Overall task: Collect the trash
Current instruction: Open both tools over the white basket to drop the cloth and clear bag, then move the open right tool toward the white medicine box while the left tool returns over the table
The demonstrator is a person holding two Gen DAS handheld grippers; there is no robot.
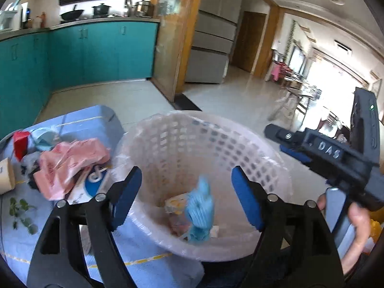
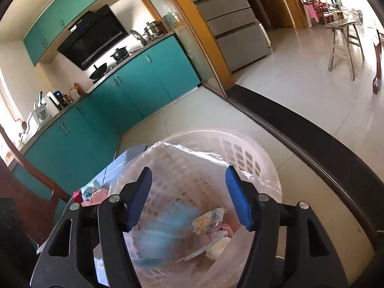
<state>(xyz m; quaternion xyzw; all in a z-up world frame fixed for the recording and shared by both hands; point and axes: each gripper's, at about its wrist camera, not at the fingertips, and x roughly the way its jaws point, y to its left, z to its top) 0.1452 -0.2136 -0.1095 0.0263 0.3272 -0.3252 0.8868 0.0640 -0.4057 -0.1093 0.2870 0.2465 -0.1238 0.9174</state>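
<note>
Both grippers, left gripper [image 1: 186,198] and right gripper [image 2: 188,198], are gaping wide and empty over the lined wastebasket [image 1: 276,168], where a blue face mask [image 1: 200,206] is lying.

kitchen opening onto a bright tiled hall

from where i stand, teal cabinets [image 1: 100,52] run along the counter from nine to twelve o'clock, with matching teal wall units [image 2: 60,12] above and a black range hood [image 2: 96,40] over the wok [image 1: 72,14] and pots. at twelve o'clock a wood-framed glass partition [image 1: 168,36] ends the kitchen, beside a grey fridge [image 1: 211,45]. pale glossy floor tiles [image 2: 300,91] spread toward two o'clock, where a wooden stool [image 2: 343,45] stands and strong daylight floods through the far windows [image 1: 336,81]. a dark threshold strip [image 2: 312,144] crosses the floor.
</note>
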